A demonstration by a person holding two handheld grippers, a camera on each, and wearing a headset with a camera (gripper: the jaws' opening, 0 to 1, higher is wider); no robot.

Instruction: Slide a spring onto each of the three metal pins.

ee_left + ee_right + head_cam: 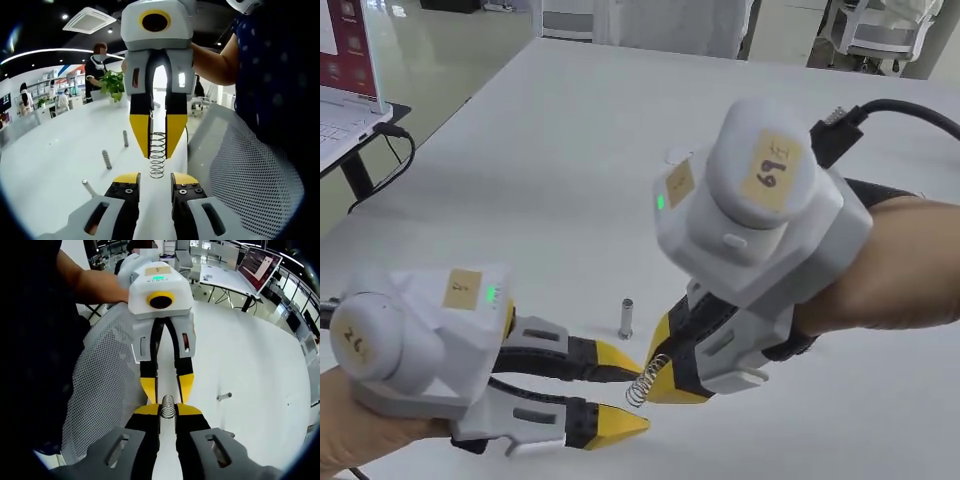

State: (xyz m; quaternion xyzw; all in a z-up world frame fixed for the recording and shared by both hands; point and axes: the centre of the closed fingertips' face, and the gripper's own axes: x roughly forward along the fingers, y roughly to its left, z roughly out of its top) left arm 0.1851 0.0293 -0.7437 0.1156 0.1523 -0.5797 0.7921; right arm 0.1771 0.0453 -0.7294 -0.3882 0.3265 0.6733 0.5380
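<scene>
three pins, two grippers, one held spring

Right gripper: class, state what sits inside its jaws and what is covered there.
A coil spring sits pinched between the yellow jaw tips of the right gripper, one end sticking out past them. Exactly where the coils meet the jaw faces is covered.

Head view: tan sticker on the right gripper cap reads "69", w/ one more mark at its 1 o'clock, illegible. On the left gripper, frame's 8 o'clock, a cap sticker looks like "20", approx. Right gripper view: top label on that gripper has small print, unreadable.
</scene>
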